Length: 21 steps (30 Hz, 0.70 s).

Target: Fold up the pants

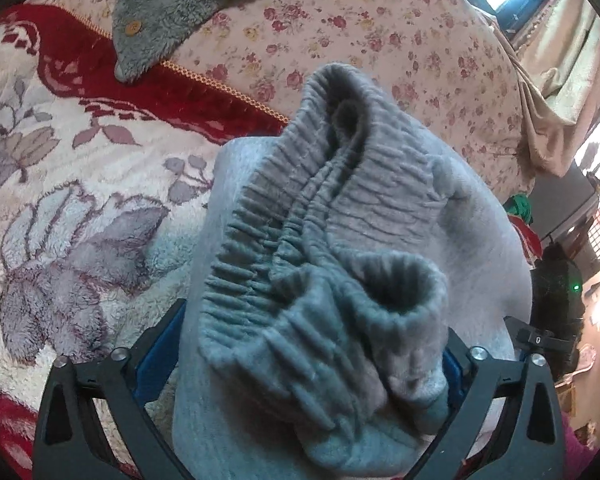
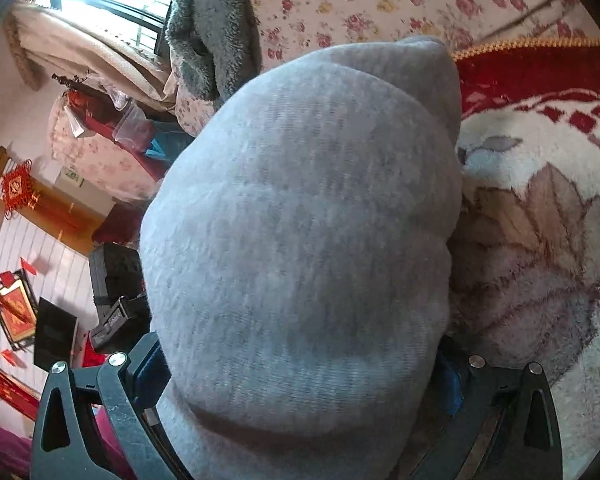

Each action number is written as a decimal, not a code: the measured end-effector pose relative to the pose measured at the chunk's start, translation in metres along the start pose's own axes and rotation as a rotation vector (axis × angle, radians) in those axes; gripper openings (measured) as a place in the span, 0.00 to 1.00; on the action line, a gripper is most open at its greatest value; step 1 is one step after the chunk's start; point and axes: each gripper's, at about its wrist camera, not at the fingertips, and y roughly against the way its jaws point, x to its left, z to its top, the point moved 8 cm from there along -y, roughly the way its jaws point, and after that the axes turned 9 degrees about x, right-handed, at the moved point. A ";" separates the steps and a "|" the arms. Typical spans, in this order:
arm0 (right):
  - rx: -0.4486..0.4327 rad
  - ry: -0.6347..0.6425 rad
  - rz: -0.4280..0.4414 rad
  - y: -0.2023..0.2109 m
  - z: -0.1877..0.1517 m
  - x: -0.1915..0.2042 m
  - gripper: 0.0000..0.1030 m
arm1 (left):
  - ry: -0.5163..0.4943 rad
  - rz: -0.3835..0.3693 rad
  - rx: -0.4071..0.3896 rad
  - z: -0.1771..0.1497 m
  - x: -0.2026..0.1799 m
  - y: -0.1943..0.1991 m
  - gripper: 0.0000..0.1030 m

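Observation:
The grey pants (image 1: 340, 264) are folded into a thick bundle, with the ribbed elastic waistband (image 1: 284, 216) and a rolled cuff (image 1: 404, 284) on top. The bundle fills the wide gap of my left gripper (image 1: 312, 364), and its fabric bears against both blue pads (image 1: 160, 344). In the right wrist view the smooth grey side of the pants (image 2: 300, 220) bulges up between the fingers of my right gripper (image 2: 300, 376), which is closed on it the same way. The two grippers sit side by side over the bed.
A cream and red flowered plush blanket (image 1: 80, 200) covers the bed beneath. Behind it lie a pink rose-print quilt (image 1: 380, 40) and a grey fleece garment with buttons (image 1: 172, 12). A window and beige curtain (image 2: 80, 48) stand past the bed's edge, with room clutter below.

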 end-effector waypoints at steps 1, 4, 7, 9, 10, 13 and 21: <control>-0.002 0.010 -0.012 0.000 0.001 0.003 1.00 | -0.002 0.002 -0.006 -0.001 -0.002 0.002 0.88; -0.011 0.036 -0.037 0.003 0.001 0.012 0.97 | -0.016 0.022 -0.033 -0.002 -0.009 0.009 0.79; -0.011 0.069 -0.063 0.006 0.000 0.023 0.97 | -0.041 0.053 -0.053 -0.004 -0.021 0.016 0.75; -0.010 0.079 -0.072 0.010 0.000 0.028 0.97 | -0.049 0.057 -0.064 -0.003 -0.032 0.021 0.75; -0.009 0.084 -0.067 0.013 0.000 0.030 0.97 | -0.047 0.051 -0.067 -0.003 -0.037 0.023 0.75; -0.021 0.067 -0.070 0.031 0.001 0.026 0.97 | -0.037 0.035 -0.073 -0.005 -0.056 0.023 0.75; -0.090 0.040 -0.159 0.111 -0.005 0.003 0.97 | -0.111 -0.034 -0.076 -0.014 -0.146 0.006 0.75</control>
